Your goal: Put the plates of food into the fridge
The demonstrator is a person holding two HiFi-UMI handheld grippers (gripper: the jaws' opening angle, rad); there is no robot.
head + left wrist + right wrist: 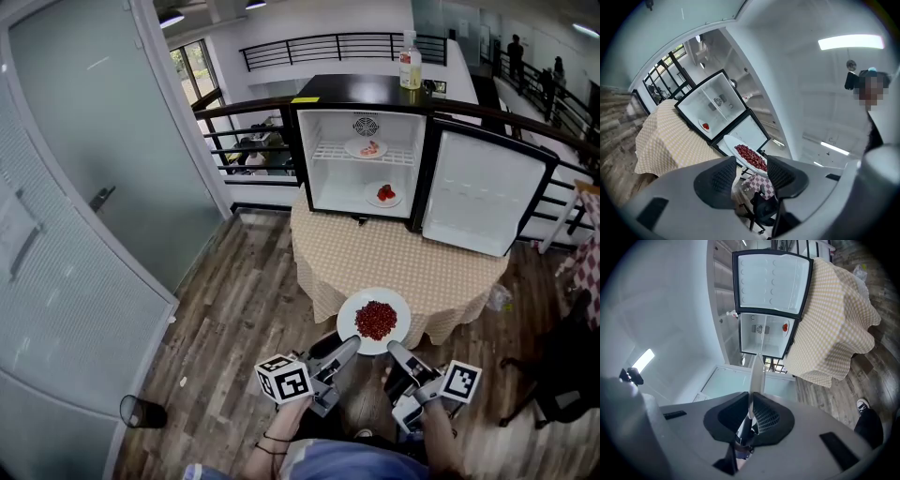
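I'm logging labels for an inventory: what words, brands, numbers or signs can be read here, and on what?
No text is readable.
Bottle on the fridge: label too small to read.
Yellow sticker on the fridge's top edge: too small to read.
Marker cubes: black-and-white squares only, no words.

White plate [348, 317] of red food [376, 320] — facing the open fridge [323, 178].

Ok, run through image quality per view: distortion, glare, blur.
Head view: even light, sharp, mild wide-angle bending; the fridge interior is bright but not blown out. Left gripper view: strong fisheye, dark corners, and the ceiling light glares white. Right gripper view: same fisheye; the edge-on plate looks soft near the jaws.
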